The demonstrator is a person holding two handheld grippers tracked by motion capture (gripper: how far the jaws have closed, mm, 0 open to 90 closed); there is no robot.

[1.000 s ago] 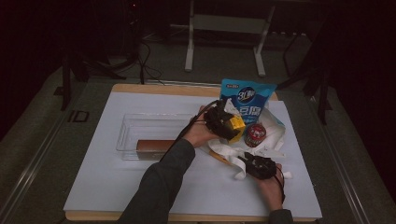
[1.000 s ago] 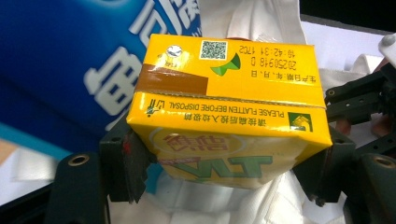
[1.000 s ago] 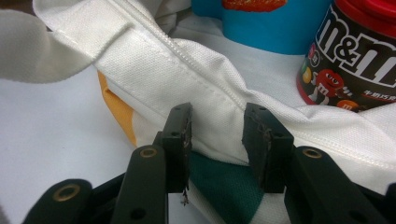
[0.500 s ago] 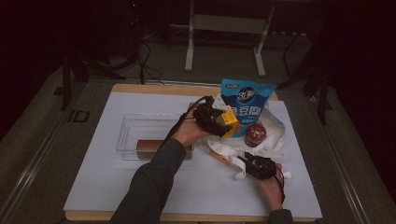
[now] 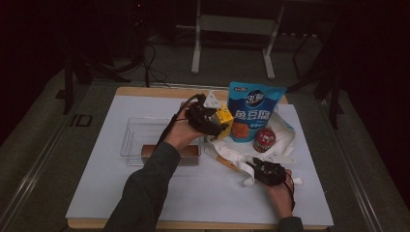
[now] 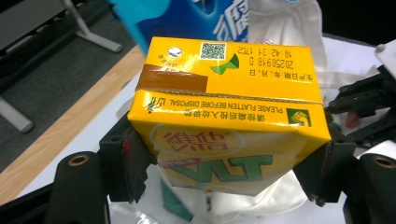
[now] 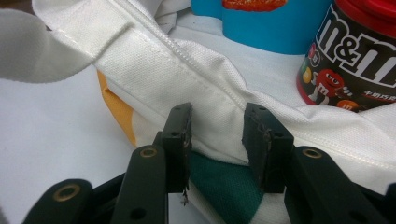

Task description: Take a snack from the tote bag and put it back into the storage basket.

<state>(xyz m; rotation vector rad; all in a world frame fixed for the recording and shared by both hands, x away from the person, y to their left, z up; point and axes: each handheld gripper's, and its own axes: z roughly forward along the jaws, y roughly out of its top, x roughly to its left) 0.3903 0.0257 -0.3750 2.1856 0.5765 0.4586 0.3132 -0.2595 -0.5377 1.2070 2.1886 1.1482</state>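
Left tongs [image 6: 229,168] clamp a glossy, boxy yellow carton [image 6: 229,116].

Left gripper [image 6: 229,158] — two black jaws with flat dark pads, brass-ringed holes in the arms; black cable trailing from the body at frame centre in the high view. Right gripper [image 7: 217,140] — the same black jaws, worn pad edges, brass eyelets. Left forearm: dark grey-green long sleeve [image 5: 145,193].

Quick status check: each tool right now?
Left tool: closed on the yellow drink carton.
Right tool: jaws around the white bag's edge; grip unclear.
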